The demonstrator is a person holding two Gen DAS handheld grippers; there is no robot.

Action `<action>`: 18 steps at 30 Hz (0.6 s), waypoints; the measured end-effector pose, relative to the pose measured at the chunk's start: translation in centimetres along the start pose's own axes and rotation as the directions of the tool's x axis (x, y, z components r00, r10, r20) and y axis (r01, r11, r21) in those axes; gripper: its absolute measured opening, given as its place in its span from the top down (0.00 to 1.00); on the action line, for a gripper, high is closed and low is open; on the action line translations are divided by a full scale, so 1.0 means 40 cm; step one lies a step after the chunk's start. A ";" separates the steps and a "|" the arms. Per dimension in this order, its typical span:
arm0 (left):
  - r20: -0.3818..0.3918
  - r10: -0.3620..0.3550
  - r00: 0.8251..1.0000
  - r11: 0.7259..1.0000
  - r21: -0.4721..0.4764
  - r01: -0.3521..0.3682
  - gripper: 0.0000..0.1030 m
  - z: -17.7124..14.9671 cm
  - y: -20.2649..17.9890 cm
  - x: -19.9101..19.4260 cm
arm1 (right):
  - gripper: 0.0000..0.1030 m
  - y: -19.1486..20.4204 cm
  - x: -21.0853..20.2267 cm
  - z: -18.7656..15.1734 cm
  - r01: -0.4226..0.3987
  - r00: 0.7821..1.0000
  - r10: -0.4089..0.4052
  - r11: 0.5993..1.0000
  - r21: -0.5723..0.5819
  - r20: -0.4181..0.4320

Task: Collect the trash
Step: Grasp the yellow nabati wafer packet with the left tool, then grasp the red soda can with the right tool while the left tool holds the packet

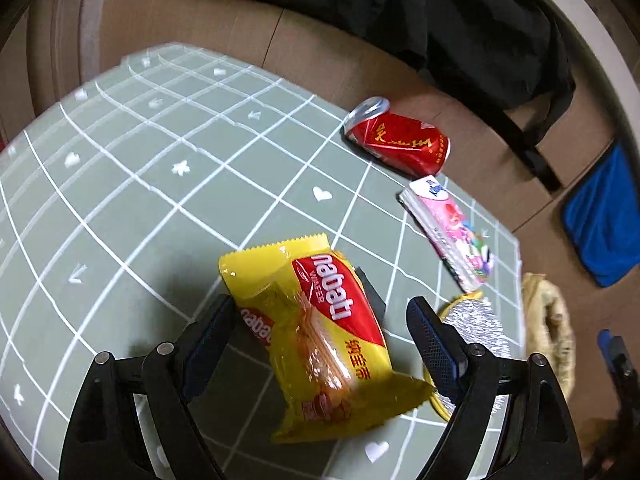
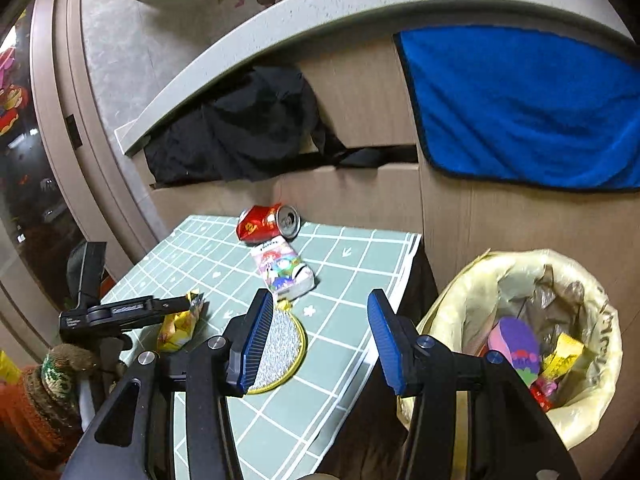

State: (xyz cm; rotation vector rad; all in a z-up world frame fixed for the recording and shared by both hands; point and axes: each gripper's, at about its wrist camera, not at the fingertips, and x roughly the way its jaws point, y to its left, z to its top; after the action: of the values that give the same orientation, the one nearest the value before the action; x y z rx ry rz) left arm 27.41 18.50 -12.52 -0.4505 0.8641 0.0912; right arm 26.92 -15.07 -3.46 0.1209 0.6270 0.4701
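Observation:
A yellow and red wafer wrapper [image 1: 320, 332] lies between the open fingers of my left gripper [image 1: 324, 320]; the left finger touches it, the right finger stands apart. The wrapper also shows in the right wrist view [image 2: 180, 322]. A crushed red can [image 1: 400, 138] [image 2: 268, 222] and a pink tissue pack [image 1: 448, 228] [image 2: 284, 270] lie farther along the green gridded mat [image 1: 160, 180]. My right gripper [image 2: 320, 336] is open and empty above the mat's right edge, left of the lined trash bin [image 2: 516, 332].
A round silver coaster with a yellow rim [image 2: 280, 348] [image 1: 476, 328] lies on the mat by my right gripper's left finger. The bin holds several pieces of trash. A black bag [image 2: 240, 128] and a blue cloth [image 2: 520, 108] hang behind the table.

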 end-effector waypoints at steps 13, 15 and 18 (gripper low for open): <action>0.048 -0.015 0.999 0.999 0.053 0.013 0.58 0.000 0.038 -0.064 | 0.54 0.036 0.116 0.011 -0.112 0.989 0.114 0.993 0.025 -0.098; 0.088 -0.031 0.996 0.997 0.075 0.024 0.59 0.014 0.050 -0.098 | 0.54 0.067 0.161 0.045 -0.120 0.987 0.120 0.993 0.006 -0.107; 0.145 -0.035 0.989 0.996 0.085 0.023 0.59 0.043 0.080 -0.144 | 0.54 0.105 0.240 0.100 -0.125 0.987 0.125 0.992 0.012 -0.103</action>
State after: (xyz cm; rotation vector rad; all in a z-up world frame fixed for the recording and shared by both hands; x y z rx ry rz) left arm 24.06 22.68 -8.32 -0.3733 0.7144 0.0601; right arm 34.46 -6.83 -4.35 0.1427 0.7256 0.5987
